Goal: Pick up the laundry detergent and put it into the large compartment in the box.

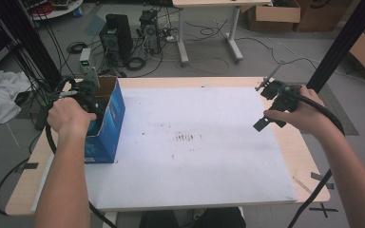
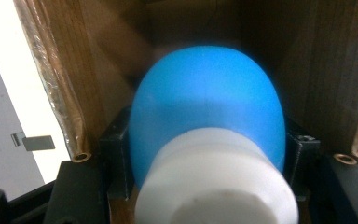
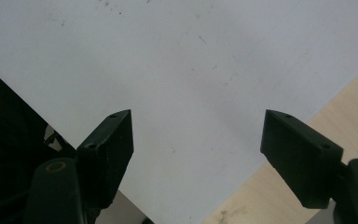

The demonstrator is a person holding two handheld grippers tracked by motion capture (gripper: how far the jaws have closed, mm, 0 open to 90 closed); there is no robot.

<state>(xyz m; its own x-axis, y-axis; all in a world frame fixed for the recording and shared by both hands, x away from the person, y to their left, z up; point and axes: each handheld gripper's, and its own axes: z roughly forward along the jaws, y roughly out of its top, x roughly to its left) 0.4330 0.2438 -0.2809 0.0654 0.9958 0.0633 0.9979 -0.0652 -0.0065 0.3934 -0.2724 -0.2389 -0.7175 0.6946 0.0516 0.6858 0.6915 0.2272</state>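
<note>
We see the left gripper (image 2: 207, 154) clamped on a blue bulb (image 2: 207, 107) with a white base, inside the blue box (image 1: 108, 124), whose walls hide its depth; right gripper (image 3: 198, 140) spread wide above the white sheet (image 3: 177, 56).

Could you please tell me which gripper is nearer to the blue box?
The left. The left gripper reaches into the blue box, clamped on a blue bulb; the right gripper hovers across the table, open.
</note>
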